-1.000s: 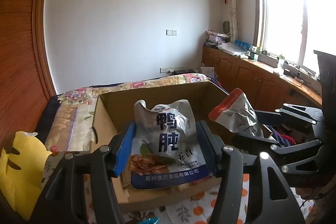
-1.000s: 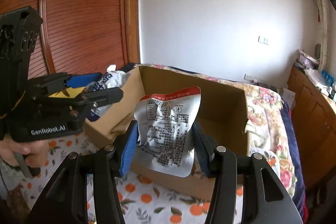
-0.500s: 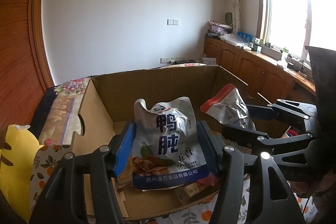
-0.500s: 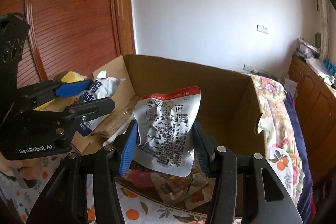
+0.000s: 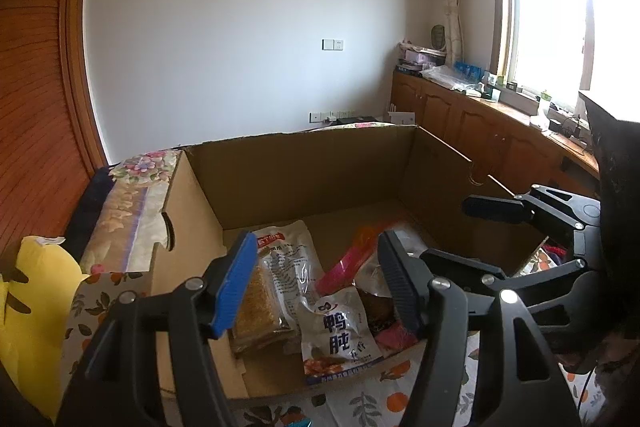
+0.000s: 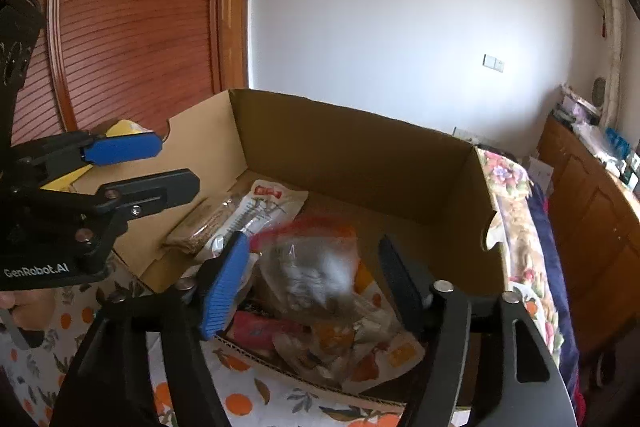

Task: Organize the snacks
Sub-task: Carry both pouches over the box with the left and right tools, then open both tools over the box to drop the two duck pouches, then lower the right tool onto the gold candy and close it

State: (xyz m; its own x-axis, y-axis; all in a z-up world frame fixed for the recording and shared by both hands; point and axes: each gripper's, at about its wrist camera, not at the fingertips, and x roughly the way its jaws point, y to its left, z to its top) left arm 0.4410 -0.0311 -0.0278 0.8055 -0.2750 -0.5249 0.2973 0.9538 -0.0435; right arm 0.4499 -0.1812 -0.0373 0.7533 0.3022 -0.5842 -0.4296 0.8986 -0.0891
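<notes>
The open cardboard box (image 5: 300, 143) (image 6: 352, 119) holds several snack packets. My left gripper (image 5: 316, 241) hangs over its near edge with its jaws opening and nothing pressed between them. The silver duck-gizzard packet (image 5: 340, 339) lies below it on the box floor. My right gripper (image 6: 314, 247) is also over the box, jaws opening. A silver packet with a red top (image 6: 308, 267) is blurred between them, clear of both pads. Each gripper shows in the other's view: the right gripper (image 5: 472, 233) and the left gripper (image 6: 160, 167).
In the box lie a grain bar (image 5: 256, 307) (image 6: 200, 227), a white packet with a red label (image 5: 288, 259) (image 6: 264, 211) and a pink wrapper (image 5: 348, 263). A yellow bag (image 5: 32, 307) sits left of the box. Wooden cabinets (image 5: 460, 115) line the right wall.
Both grippers sank toward the box and opened. The duck-gizzard packet left the left jaws and now lies in the box. The red-topped packet has slipped free of the right pads.
</notes>
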